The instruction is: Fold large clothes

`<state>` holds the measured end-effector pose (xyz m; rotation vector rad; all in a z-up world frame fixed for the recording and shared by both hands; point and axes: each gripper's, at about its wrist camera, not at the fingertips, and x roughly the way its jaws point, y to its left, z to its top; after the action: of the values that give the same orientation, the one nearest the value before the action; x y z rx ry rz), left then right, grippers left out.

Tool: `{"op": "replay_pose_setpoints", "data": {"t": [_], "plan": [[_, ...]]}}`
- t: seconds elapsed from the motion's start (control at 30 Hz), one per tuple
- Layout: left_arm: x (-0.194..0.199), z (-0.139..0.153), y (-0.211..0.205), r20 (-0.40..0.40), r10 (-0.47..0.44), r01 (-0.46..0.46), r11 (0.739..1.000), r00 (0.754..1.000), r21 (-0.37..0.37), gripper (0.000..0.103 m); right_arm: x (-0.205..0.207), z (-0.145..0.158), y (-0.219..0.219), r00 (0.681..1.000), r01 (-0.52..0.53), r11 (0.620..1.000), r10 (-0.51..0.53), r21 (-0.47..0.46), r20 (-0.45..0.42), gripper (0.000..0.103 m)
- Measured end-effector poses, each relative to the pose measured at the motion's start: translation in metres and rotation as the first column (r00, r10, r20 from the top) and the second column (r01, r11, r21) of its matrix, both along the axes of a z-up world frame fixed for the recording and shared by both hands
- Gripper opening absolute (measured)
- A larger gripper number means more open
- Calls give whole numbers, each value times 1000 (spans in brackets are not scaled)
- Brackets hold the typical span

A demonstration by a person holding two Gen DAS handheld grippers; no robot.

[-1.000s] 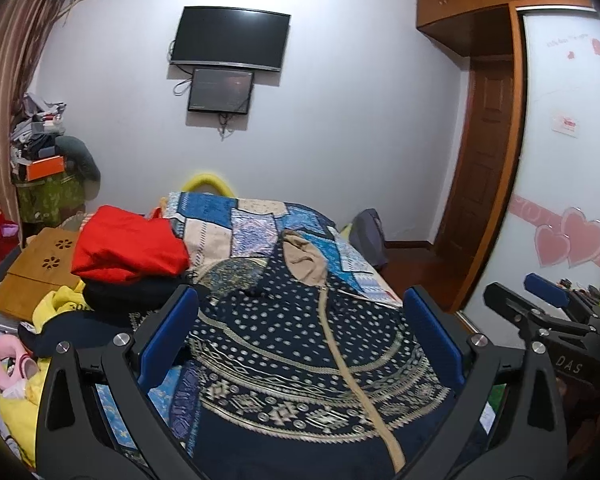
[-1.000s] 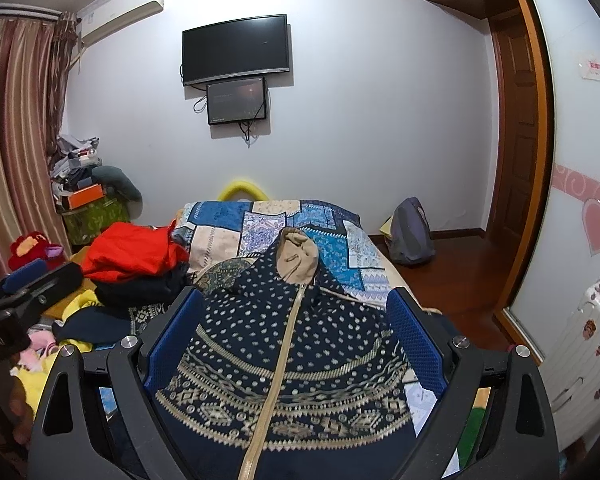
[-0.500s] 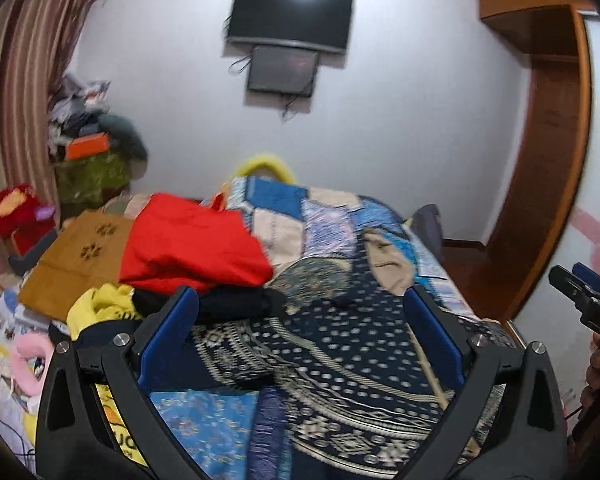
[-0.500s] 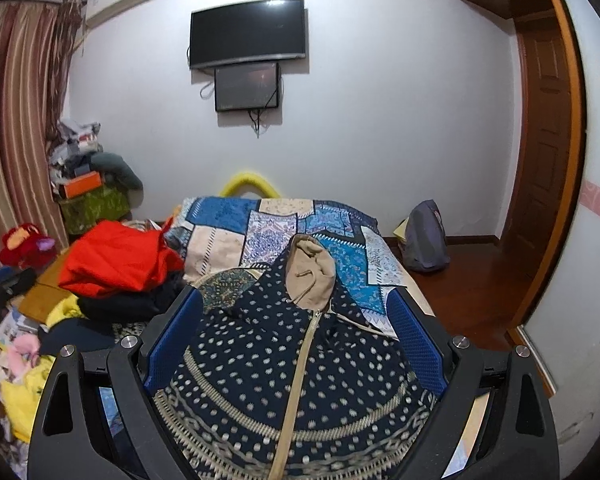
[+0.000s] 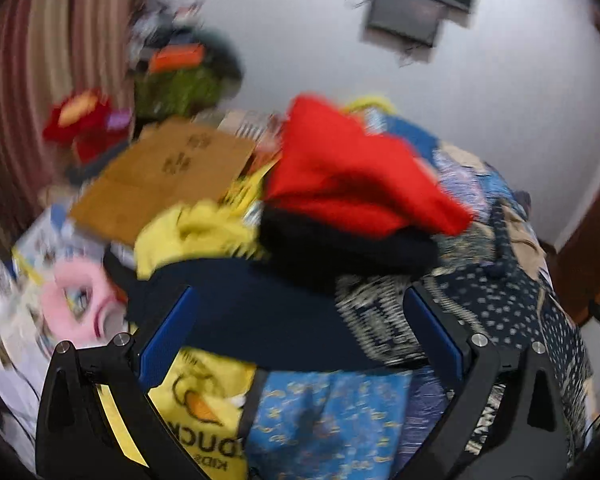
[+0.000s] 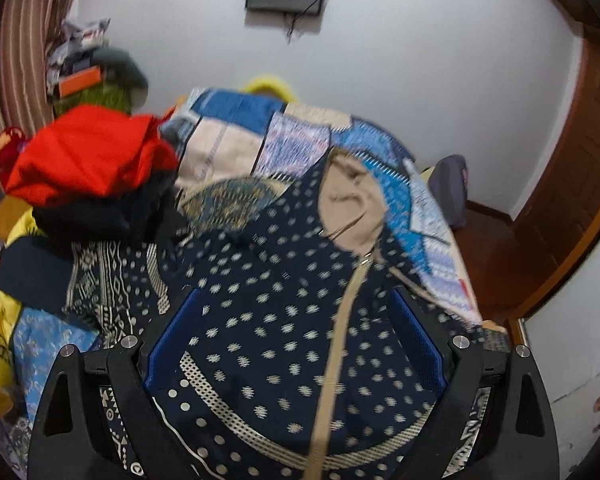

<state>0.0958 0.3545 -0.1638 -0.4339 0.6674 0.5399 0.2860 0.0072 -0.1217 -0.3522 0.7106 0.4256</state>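
Observation:
A large navy jacket (image 6: 284, 288) with pale dots, patterned bands and a tan zip lies spread flat on the bed, its tan-lined hood (image 6: 352, 196) pointing away. My right gripper (image 6: 294, 320) hovers open over the jacket's chest, nothing between its blue pads. In the blurred left wrist view my left gripper (image 5: 300, 332) is open above the jacket's dark left sleeve (image 5: 260, 312), which reaches left towards a yellow bag. The jacket's dotted body (image 5: 512, 308) shows at the right there.
A red garment (image 5: 352, 176) on black clothes is piled left of the jacket, also in the right wrist view (image 6: 88, 156). A yellow duck bag (image 5: 204, 404), a pink toy (image 5: 76, 304) and a brown board (image 5: 160, 176) crowd the left. A patchwork quilt (image 6: 236, 140) covers the bed; a door (image 6: 572, 184) stands right.
My left gripper has swung left and down, from the jacket's middle to its left sleeve and the pile. My right gripper has dropped closer to the jacket's chest. Both stay open.

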Motion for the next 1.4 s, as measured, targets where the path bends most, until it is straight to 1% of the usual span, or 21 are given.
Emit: {"op": "replay_pose_setpoints", "data": {"t": [0.07,0.17,0.23,0.27,0.37,0.4,0.47,0.5,0.53,0.6,0.67,0.73,0.8,0.83,0.87,0.9,0.97,1.07,1.17,1.27,1.4], "plan": [[-6,-22,25,-27,39,-40,996,999,-74,103,6,-8,6,1000,-7,1000,7,-13,-20,92],[-20,-58,62,-66,89,-101,971,994,-215,103,15,-18,14,999,-10,1000,8,-25,-40,92],[-30,-76,81,-66,109,-124,944,992,-306,102,20,-22,20,999,-8,999,6,-33,-49,92],[-34,-85,88,-64,119,-134,928,991,-348,99,22,-24,21,999,-6,999,4,-36,-53,92],[-42,-108,111,-42,146,-148,866,988,-477,89,29,-30,24,997,3,999,-6,-39,-72,92],[-45,-115,117,-31,157,-150,843,987,-516,88,31,-32,24,997,6,999,-9,-37,-78,92],[-49,-128,129,-22,190,-168,802,981,-573,88,33,-35,25,996,10,999,-13,-34,-89,92],[-49,-134,134,-22,202,-175,785,979,-594,85,35,-36,25,995,12,999,-16,-34,-96,92],[-50,-138,138,-22,212,-182,773,977,-607,83,35,-38,26,995,14,999,-18,-37,-99,92],[-49,-144,144,-32,237,-206,763,971,-613,69,36,-41,27,994,16,999,-21,-47,-104,92],[-48,-146,149,-39,259,-230,765,965,-601,62,37,-43,27,994,17,998,-23,-57,-105,92],[-46,-146,153,-60,273,-258,780,960,-570,50,38,-44,26,994,22,998,-28,-63,-105,92],[-42,-140,153,-72,274,-270,808,959,-523,34,38,-42,25,994,27,998,-33,-64,-105,92],[-39,-135,151,-86,276,-281,825,957,-490,31,38,-41,24,994,29,997,-35,-65,-104,92],[-37,-131,150,-98,274,-288,841,957,-458,23,37,-40,23,994,31,997,-37,-65,-100,92],[-33,-123,146,-120,272,-297,865,955,-404,15,36,-38,21,995,32,997,-38,-65,-95,92],[-28,-109,139,-136,262,-293,900,955,-322,6,34,-33,17,996,36,997,-41,-62,-83,92],[-21,-79,124,-87,230,-244,938,969,-247,4,31,-24,9,997,42,998,-45,-54,-66,92],[-10,-35,99,-3,162,-160,972,987,-174,3,29,-13,-2,997,47,998,-49,-35,-51,92],[2,10,67,80,72,-62,991,994,-116,2,28,-2,-14,998,53,999,-53,-12,-29,92],[27,67,15,165,-44,46,999,985,-10,2,30,13,-32,998,57,998,-57,24,-5,92]]}}
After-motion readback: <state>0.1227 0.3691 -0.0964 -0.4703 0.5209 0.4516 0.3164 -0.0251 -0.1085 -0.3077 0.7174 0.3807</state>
